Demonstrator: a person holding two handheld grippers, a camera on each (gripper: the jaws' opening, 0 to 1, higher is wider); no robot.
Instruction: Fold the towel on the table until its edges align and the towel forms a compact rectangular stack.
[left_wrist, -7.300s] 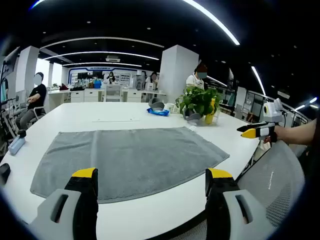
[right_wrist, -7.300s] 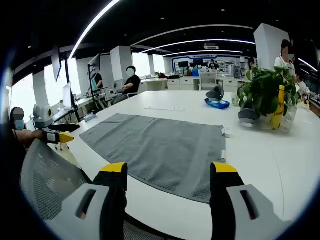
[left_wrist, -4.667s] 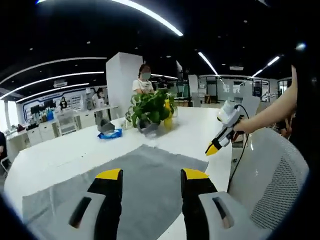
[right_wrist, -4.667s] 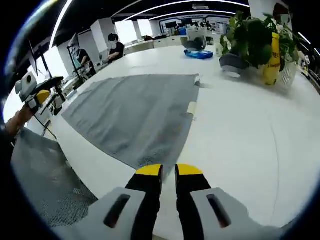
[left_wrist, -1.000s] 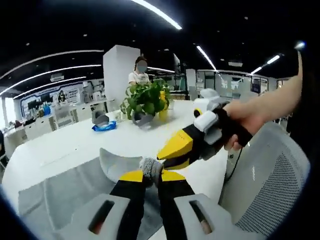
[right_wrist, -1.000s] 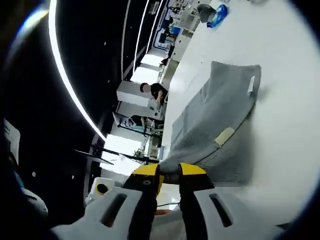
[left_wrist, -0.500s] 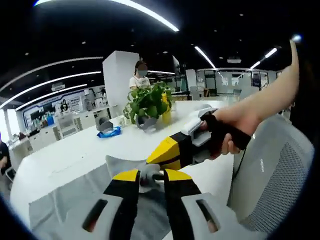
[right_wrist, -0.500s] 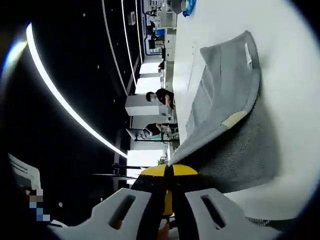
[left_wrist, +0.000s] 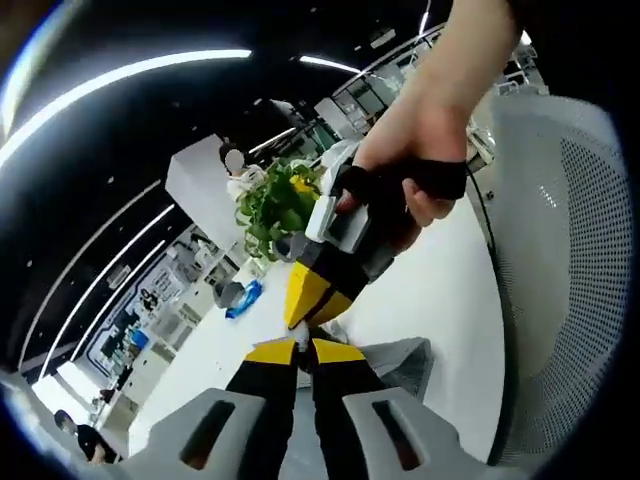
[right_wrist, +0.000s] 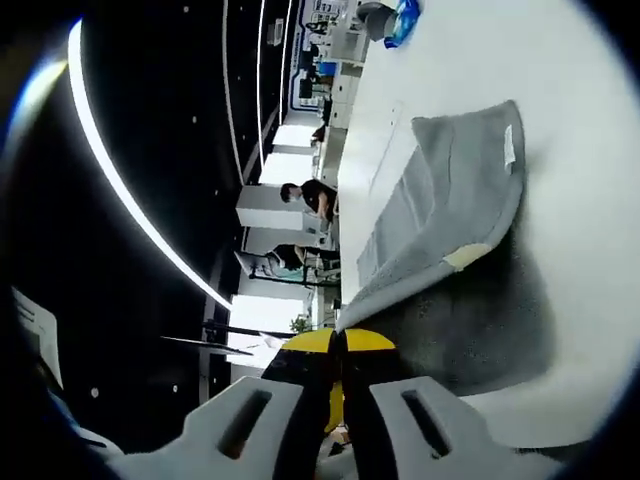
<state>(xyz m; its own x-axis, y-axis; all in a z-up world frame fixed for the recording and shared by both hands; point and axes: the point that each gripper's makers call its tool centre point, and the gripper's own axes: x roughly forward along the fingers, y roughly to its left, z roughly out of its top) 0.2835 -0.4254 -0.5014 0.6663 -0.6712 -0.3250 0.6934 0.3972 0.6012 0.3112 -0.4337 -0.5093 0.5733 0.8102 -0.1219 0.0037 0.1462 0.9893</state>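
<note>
The grey towel (right_wrist: 455, 190) lies on the white table (right_wrist: 570, 90), and its near edge is lifted toward me. In the right gripper view my right gripper (right_wrist: 340, 338) is shut on that raised edge, with a beige label (right_wrist: 466, 256) just beyond the jaws. In the left gripper view my left gripper (left_wrist: 298, 350) is shut, with a grey fold of towel (left_wrist: 402, 360) beside its tips. The right gripper (left_wrist: 298, 318), held in a hand (left_wrist: 420, 150), points down with its yellow tips almost touching the left one's. What lies between the left jaws is hard to make out.
A potted plant (left_wrist: 272, 200) and a blue object (left_wrist: 246, 297) stand on the far side of the table (left_wrist: 440, 290). A mesh office chair (left_wrist: 570, 240) is close on the right. A seated person (right_wrist: 312, 195) is beyond the table's far end.
Both grippers shut on the towel's near corners, lifted them and came together. In the last half second both views rolled; the grippers stay tip to tip with the towel edge raised.
</note>
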